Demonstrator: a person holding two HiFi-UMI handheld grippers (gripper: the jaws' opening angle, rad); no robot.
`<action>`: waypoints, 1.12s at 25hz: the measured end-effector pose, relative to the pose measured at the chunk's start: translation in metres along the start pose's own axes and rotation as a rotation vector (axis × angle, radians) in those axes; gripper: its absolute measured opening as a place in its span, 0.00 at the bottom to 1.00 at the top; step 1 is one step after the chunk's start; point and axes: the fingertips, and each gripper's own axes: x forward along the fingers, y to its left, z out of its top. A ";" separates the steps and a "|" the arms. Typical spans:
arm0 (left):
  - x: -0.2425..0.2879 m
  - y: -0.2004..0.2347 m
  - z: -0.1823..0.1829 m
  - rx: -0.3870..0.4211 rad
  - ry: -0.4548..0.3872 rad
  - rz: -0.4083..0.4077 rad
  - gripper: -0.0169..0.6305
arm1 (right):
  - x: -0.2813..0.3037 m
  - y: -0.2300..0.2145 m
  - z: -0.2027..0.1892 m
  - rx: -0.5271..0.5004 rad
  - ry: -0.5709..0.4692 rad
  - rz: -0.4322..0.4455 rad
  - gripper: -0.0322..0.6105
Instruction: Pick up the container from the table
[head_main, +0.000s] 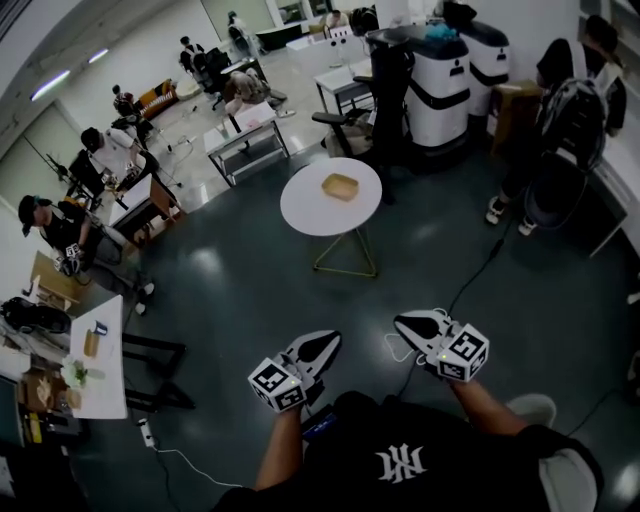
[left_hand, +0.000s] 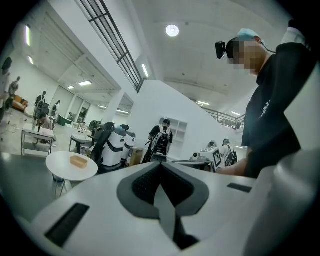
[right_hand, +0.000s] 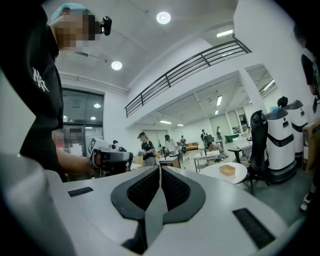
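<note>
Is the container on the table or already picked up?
Not picked up: the container sits on the round white table, nothing touching it.

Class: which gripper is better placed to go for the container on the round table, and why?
Left, narrowly. Both grippers are shut, empty and far from the table. In the head view the container lies almost straight ahead of the left gripper; the right gripper sits further to the side.

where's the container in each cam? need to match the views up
Head view: container upper centre, on the round white table.
Left gripper view: low on the left, on the same table.
Right gripper view: right of centre, below mid-height, on the table.
Shared landmark: the round white table; the container is the only thing on it.
</note>
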 end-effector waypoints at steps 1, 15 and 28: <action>0.006 0.003 -0.001 -0.002 0.000 -0.005 0.03 | -0.002 -0.006 0.000 0.003 -0.001 -0.006 0.11; 0.061 0.042 0.015 -0.010 -0.018 -0.037 0.03 | -0.006 -0.075 0.009 0.005 0.012 -0.065 0.11; 0.099 0.188 0.042 -0.032 -0.011 -0.023 0.03 | 0.099 -0.197 0.033 0.020 0.008 -0.109 0.11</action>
